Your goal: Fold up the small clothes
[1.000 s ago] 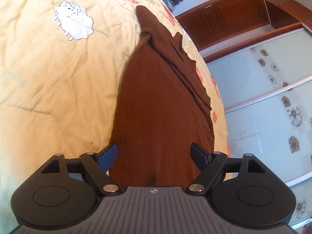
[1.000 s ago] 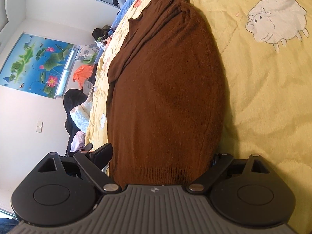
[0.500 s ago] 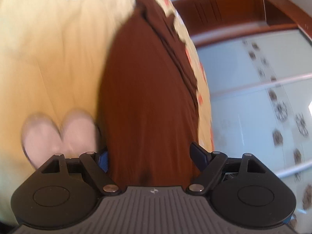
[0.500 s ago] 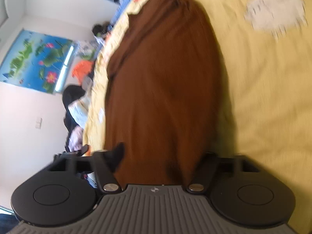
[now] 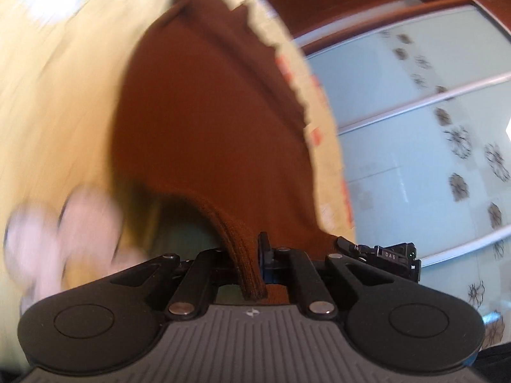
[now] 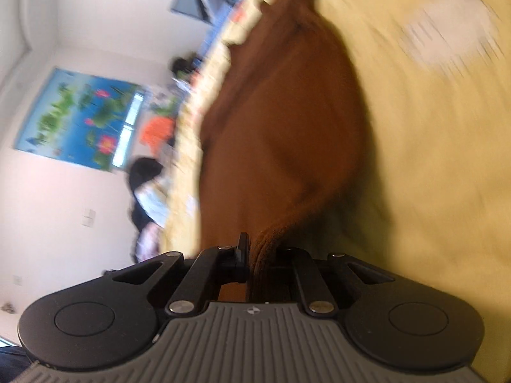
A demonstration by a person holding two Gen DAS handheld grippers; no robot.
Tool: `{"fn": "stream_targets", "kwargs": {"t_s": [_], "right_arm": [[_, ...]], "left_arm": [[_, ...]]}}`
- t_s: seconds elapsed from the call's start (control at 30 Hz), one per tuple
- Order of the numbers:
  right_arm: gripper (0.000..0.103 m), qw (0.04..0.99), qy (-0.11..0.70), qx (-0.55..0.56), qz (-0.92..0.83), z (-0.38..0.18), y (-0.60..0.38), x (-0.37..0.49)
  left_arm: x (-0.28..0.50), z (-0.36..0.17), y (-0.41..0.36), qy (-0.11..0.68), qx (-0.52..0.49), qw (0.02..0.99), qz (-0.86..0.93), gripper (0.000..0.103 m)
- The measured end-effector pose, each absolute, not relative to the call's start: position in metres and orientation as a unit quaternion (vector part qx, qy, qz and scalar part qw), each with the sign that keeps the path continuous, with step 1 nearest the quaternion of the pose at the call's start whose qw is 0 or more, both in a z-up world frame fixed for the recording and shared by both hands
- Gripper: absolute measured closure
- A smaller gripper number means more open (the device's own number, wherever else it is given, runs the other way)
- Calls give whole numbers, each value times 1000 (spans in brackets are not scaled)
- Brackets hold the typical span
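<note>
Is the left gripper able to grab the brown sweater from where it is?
Yes, it looks so. The left gripper is already shut on the ribbed hem of the brown sweater, with nothing between them. The right gripper pinches the hem too.

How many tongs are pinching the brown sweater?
2. The left tongs pinch the brown sweater at its ribbed hem, lifted off the yellow bedspread. The right tongs pinch the hem too. Each camera shows only its own tongs.
</note>
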State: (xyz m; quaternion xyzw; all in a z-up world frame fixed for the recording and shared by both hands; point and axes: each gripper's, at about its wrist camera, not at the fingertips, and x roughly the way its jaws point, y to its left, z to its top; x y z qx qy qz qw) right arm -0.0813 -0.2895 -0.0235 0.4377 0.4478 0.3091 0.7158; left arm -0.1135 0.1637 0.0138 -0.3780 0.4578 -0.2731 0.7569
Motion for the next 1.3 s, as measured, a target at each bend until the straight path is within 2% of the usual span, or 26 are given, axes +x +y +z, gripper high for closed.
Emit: {"fn": "stream_targets", "kwargs": {"t_s": [0.27, 0.53, 0.6, 0.63, 0.7, 0.73, 0.77, 0.83, 0.87, 0.93, 1.1, 1.13, 1.3], "right_arm": [[89, 745, 347, 469, 322, 5, -293, 70], [88, 752, 353, 500, 244, -34, -297, 232], [71, 742, 365, 516, 225, -50, -292, 254], [47, 740, 364, 523, 217, -55, -289, 259], [32, 751, 335, 526, 217, -50, -288, 258], [19, 757, 317, 530, 212, -46, -290, 252], [11, 767, 298, 529, 209, -42, -293, 244], [10, 791, 293, 495, 209, -33, -295, 226], [10, 799, 297, 478, 213, -30, -296, 214], [10, 816, 307, 441, 212, -26, -297, 186], [11, 844, 370, 355, 158, -39, -298, 113], [13, 846, 370, 350, 160, -42, -297, 101], [9, 827, 379, 373, 184, -42, -286, 83]], "left_arm": [[43, 64, 164, 357, -342, 823, -280, 97], [196, 54, 144, 348, -295, 862, -218, 96], [225, 41, 140, 373, -285, 869, -155, 96], [234, 37, 141, 386, -295, 863, -139, 95], [236, 37, 148, 385, -331, 850, -142, 93], [226, 40, 155, 363, -339, 855, -147, 86], [212, 44, 162, 339, -341, 865, -145, 78], [183, 52, 174, 314, -333, 881, -115, 13], [162, 53, 183, 293, -337, 890, -91, 6], [124, 51, 195, 274, -343, 895, -80, 5], [50, 13, 207, 323, -384, 864, -43, 5], [41, 5, 208, 334, -391, 857, -33, 5], [27, -10, 190, 324, -433, 840, -51, 5]]}}
